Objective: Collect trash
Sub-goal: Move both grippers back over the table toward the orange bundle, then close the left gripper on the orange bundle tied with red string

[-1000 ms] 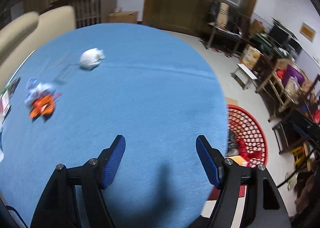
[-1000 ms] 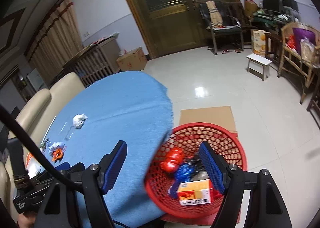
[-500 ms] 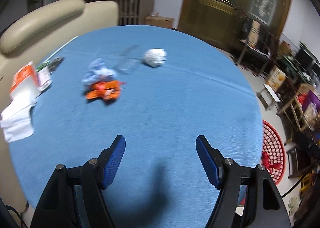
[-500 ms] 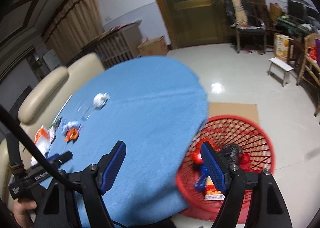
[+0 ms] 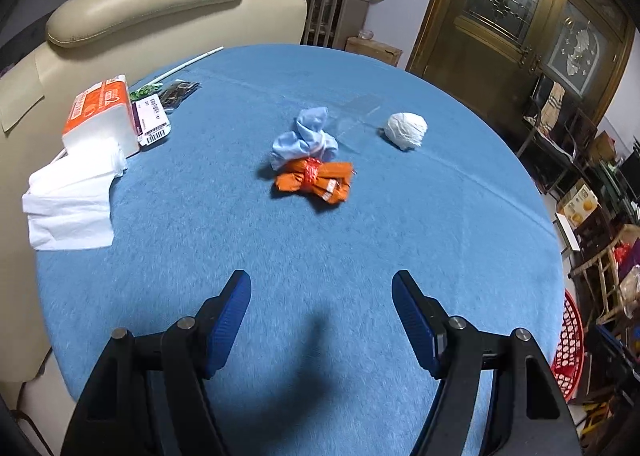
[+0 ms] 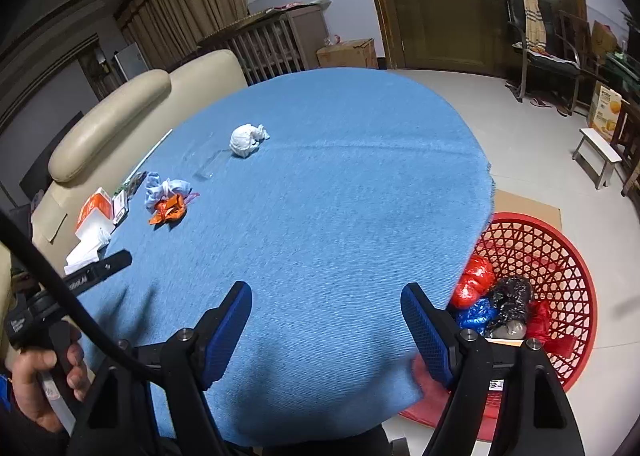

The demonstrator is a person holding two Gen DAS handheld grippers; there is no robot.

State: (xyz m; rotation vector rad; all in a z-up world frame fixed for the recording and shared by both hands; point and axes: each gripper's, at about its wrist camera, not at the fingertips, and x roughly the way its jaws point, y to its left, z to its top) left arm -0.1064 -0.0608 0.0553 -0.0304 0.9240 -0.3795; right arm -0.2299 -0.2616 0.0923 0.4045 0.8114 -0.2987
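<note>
Centrally, the blue round worktop fills both views. Red mesh basket, lower right of the right wrist frame, sits on the floor holding bagged trash. Tissue pack lies upper left. Orange wrapper touches the pale blue wad, mid-frame; white wad lies apart. Left gripper and right gripper both spread, empty, above the cloth.
</note>
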